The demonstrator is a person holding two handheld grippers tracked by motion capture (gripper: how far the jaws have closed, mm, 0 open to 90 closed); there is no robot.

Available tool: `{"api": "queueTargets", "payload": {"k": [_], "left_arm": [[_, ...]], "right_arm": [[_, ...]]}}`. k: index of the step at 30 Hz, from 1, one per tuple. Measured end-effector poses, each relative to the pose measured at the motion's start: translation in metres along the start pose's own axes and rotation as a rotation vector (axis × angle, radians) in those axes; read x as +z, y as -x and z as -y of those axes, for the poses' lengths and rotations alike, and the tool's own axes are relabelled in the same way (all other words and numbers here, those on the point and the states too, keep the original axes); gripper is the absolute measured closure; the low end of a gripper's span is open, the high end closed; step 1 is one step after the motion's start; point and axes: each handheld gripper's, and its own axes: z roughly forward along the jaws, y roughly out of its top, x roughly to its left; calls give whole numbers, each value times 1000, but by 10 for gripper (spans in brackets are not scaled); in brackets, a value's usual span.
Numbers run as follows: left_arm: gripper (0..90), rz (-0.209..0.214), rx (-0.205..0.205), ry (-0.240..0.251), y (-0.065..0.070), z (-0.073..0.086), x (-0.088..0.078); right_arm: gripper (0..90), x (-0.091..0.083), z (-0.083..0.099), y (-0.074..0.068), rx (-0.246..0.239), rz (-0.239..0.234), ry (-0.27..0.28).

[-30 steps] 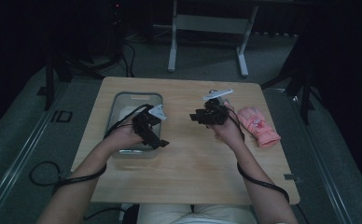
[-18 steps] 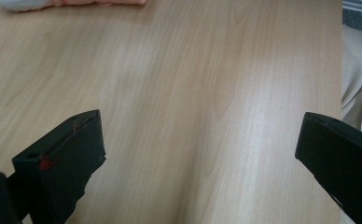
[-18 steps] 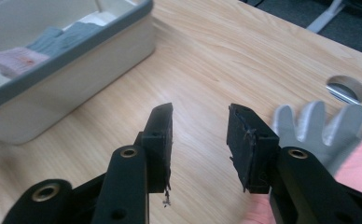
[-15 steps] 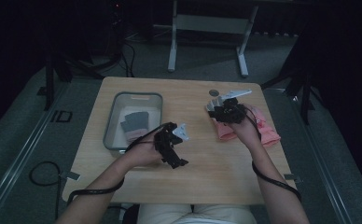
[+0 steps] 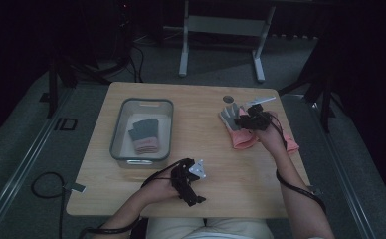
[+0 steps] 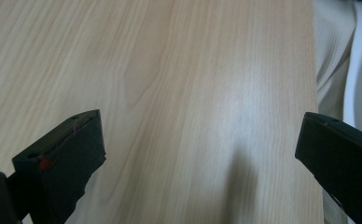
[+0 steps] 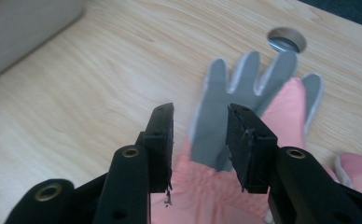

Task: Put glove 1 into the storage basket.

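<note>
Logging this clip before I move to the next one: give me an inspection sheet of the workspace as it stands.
Surface: light wooden table, round hole near the far edge.
Job's things: pink and grey glove flat on the table; another glove lies in the grey bin.
Clutter: nothing seen.
Grippers: right gripper over the pink and grey glove, jaws partly open, nothing clamped; left gripper wide open over bare wood.
Cables: a black cable loops on the floor at left; one trails from each gripper.
Surroundings: dark room, grey floor, metal stand behind the table.
</note>
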Motion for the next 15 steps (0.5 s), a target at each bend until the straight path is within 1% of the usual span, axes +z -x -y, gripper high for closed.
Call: {"api": "queueTargets", "payload": {"k": [1,2,3,4,5,6,7,8,9,10,12,14,15], "left_arm": [[10,13,-10,10,0,2,2],[10,13,-15,16,1,4,3],[10,2,-15,14,2,6,4],[11,0,-16,12,2,9,4],[10,4,-27,12,3,12,4],[10,-11,-33,16,4,15,3],[11,-31,-30,23,5,18,3],[11,-41,-26,25,6,21,3],[11,-59,-12,41,9,25,3],[11,-63,-14,56,10,27,3],[10,-37,-28,75,13,32,3],[11,-34,-20,69,16,34,2],[11,-27,-24,70,17,35,1]], "right_arm": [[615,3,0,2,3,4,-4],[614,5,0,4,2,15,-8],[613,8,0,5,-11,37,-14],[610,11,0,6,-16,50,-26],[608,14,0,7,-16,57,-28],[612,16,-1,9,-21,70,-26],[613,19,-1,11,-26,80,-33],[613,21,-1,13,-21,79,-36],[614,23,-1,14,-13,80,-35],[615,27,-1,15,-13,82,-43],[614,32,-1,16,-14,89,-54],[612,38,-1,18,-15,97,-61],[609,41,-1,19,-6,95,-65]]}}
